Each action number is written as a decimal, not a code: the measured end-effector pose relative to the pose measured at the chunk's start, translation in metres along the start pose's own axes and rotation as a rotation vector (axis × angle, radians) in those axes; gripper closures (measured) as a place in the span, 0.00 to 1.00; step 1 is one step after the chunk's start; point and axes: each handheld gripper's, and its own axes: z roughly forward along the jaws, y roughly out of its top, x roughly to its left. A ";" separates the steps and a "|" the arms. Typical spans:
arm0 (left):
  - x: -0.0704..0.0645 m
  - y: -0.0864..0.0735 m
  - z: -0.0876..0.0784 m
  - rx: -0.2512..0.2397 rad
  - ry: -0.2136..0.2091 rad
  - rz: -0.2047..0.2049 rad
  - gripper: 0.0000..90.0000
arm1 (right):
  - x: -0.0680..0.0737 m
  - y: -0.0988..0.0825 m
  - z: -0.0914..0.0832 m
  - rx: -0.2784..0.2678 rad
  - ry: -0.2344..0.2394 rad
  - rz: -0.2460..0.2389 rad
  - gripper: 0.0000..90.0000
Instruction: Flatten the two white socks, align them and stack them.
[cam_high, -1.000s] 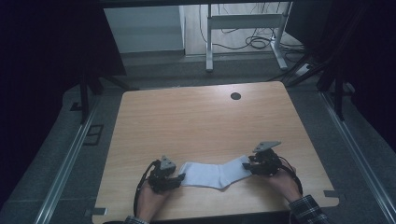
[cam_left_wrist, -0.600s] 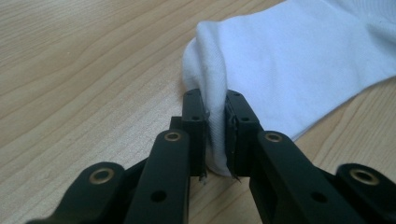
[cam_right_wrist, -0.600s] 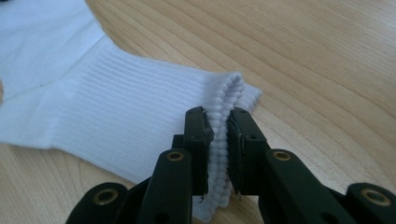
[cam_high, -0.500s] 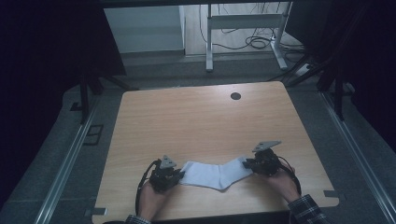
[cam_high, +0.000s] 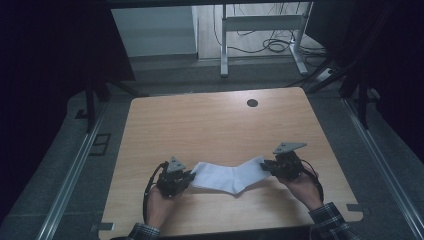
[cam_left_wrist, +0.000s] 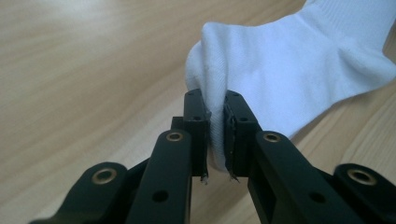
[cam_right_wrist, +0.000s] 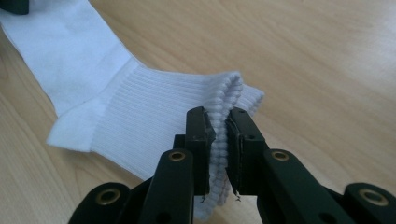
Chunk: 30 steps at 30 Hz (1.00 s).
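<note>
A white sock (cam_high: 225, 176) is stretched between my two grippers near the front edge of the wooden table (cam_high: 210, 125), with its heel sagging toward the wood. My left gripper (cam_high: 192, 177) has just been closing and is now shut on the sock's smooth toe end (cam_left_wrist: 289, 60); the fabric is pinched between its pads (cam_left_wrist: 215, 109). The right gripper (cam_high: 263, 166) is shut on the ribbed cuff (cam_right_wrist: 140, 116), whose folded edge is squeezed between its jaws (cam_right_wrist: 221, 123). A hand holds each gripper from below.
A round dark hole (cam_high: 252, 103) sits near the table's far edge. Metal rails run along both sides of the table. A white desk frame (cam_high: 260, 30) with cables stands on the floor beyond it.
Both grippers have risen a little and carry the sock's two ends up off the table. The sock now hangs between them instead of lying flat.
</note>
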 end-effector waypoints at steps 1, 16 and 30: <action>0.001 0.003 0.000 -0.003 0.003 0.002 0.90 | 0.000 0.000 0.000 0.000 0.000 0.000 0.88; 0.027 0.053 0.016 -0.026 0.049 0.005 0.90 | -0.029 0.033 0.003 -0.035 -0.064 0.040 0.88; 0.052 0.051 0.063 0.029 0.148 -0.032 0.89 | -0.050 0.038 0.050 0.003 -0.090 0.093 0.88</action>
